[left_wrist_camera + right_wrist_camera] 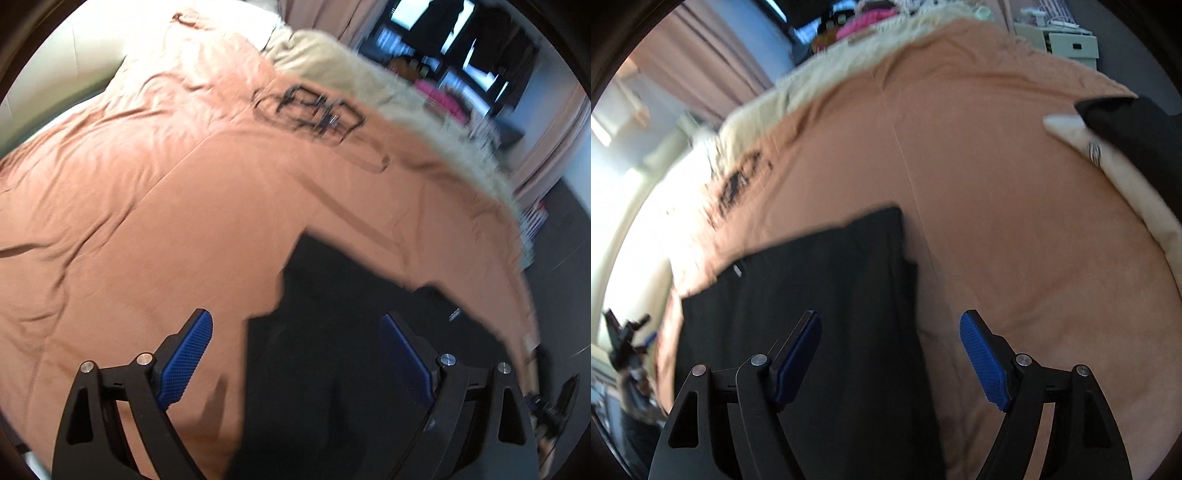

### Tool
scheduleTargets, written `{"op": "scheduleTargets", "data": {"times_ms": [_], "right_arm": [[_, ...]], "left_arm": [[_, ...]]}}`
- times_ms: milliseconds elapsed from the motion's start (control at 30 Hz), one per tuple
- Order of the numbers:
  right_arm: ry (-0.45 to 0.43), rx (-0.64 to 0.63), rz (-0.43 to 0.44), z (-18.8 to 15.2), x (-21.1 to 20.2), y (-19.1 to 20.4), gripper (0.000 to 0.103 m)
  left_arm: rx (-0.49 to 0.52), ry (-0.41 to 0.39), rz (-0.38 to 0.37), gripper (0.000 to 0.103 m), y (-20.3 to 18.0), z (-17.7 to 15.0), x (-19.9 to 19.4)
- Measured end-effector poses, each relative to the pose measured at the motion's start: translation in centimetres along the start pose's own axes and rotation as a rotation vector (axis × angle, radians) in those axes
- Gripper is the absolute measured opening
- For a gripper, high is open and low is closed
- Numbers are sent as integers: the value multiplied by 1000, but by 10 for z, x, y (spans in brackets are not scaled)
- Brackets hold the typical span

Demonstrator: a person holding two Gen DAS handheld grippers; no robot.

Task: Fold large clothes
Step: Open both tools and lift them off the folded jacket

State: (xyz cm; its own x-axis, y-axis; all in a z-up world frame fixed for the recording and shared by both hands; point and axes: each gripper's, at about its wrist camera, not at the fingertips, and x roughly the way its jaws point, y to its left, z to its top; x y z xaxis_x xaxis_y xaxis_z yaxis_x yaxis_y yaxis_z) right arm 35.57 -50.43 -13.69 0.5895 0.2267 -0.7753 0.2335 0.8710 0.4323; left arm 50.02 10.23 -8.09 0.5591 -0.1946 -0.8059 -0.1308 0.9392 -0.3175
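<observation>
Black garment (820,314) blurred, cut off below tongs (890,354).

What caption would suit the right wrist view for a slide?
Open right gripper above a folded black garment lying on an orange bedspread.

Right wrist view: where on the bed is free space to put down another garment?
Free: the orange bedspread between the black garment and the cream pillow. Crowded: the near-left part under that garment, and the far edge by the beige blanket. Both grippers are open.
</observation>
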Motion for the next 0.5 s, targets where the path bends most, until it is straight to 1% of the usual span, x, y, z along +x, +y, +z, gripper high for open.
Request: {"op": "scheduleTargets", "data": {"times_ms": [67,133,167,200,267,300,333,367,400,467,500], "right_arm": [[47,0,-8,-9,11,-5,78],[72,4,-13,-18,20,-10,76],[74,3,-19,-21,22,-12,68],[73,3,-13,-22,24,-12,62],[70,10,18,-24,24,-13,32],[64,7,27,-25,23,-14,22],[57,-4,33,-25,23,-12,9],[46,-21,33,-25,20,-9,6],[28,-36,22,-25,17,-6,5],[0,-48,22,-26,9,-3,3],[-8,-49,20,-26,7,-1,3]], "left_arm": [[9,47,29,75,12,-13,6],[13,96,49,70,22,-26,12],[17,113,53,65,25,-31,14],[25,133,54,62,28,-37,17],[45,166,58,49,29,-47,23],[57,181,53,44,29,-51,26],[64,190,47,30,28,-55,27],[72,201,37,14,27,-58,30],[79,210,28,8,24,-60,32],[106,204,35,4,16,-61,34],[120,197,36,4,12,-59,35]]}}
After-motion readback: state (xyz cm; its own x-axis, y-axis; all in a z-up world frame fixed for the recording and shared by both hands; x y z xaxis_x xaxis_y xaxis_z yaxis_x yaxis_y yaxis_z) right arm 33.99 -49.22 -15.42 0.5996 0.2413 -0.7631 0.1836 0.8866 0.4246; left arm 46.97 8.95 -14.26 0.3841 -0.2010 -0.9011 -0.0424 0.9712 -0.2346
